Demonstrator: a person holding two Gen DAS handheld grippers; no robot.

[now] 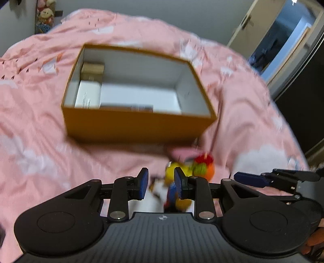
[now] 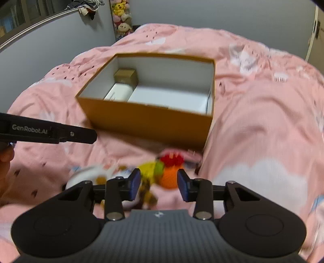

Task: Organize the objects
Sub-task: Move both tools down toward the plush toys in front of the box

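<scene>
Box [image 1: 137,125]: mustard-orange outside, white inside. Bedspread [image 1: 40,125]: pink with white cloud patches. Toy pile [image 2: 162,172]: yellow, red, orange, green. Gripper pads [image 1: 142,184]: blue.

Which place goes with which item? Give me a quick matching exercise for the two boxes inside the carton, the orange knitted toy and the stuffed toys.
Things:
1. small brown box
2. white flat box
3. orange knitted toy
4. stuffed toys

Places:
A. on the pink bedspread, in front of the carton
B. the carton's far left corner
C. by the wall beyond the bed
D. inside the carton, along its left wall, near side

Pairs: 1-B; 2-D; 3-A; 4-C.
</scene>
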